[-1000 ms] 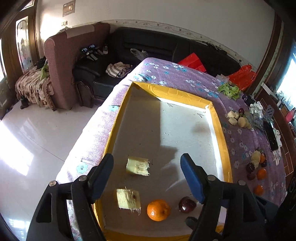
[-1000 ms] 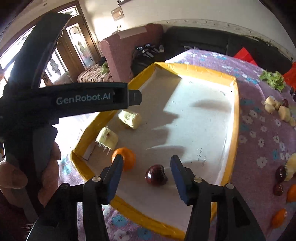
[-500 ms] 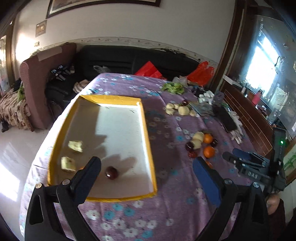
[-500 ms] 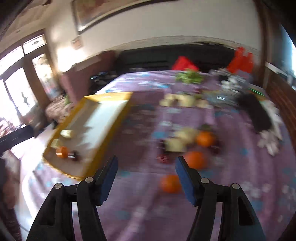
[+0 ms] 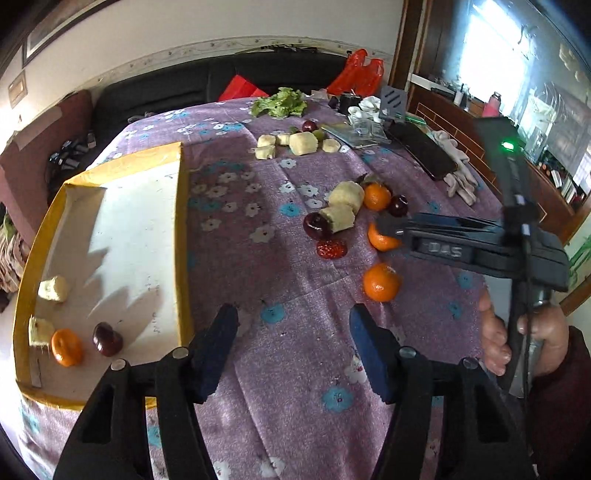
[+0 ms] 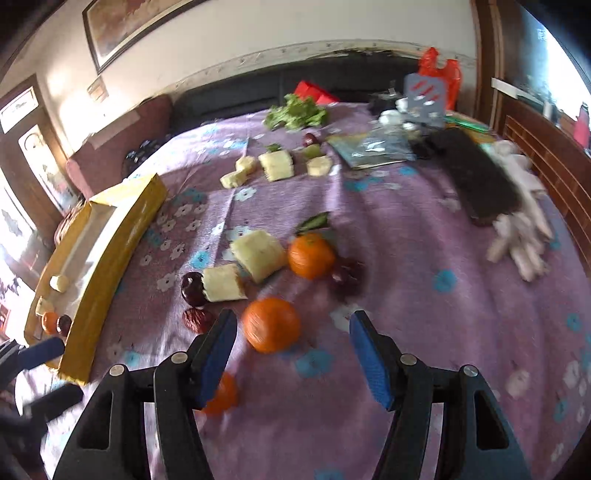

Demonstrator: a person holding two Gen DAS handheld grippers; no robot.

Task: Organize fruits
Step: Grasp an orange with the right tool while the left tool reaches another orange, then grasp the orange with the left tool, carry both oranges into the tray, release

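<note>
Fruits (image 5: 347,218) loose on cloth; right gripper (image 5: 384,227) body reads "DAS" (partial).

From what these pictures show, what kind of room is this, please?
Most likely a living room in a home. A black sofa stands behind the table, a framed picture hangs on the wall, and the table wears a flowered purple cloth with fruit scattered on it.

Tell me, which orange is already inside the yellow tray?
The orange in the tray's near corner, beside a dark plum. The others lie on the purple cloth.
</note>
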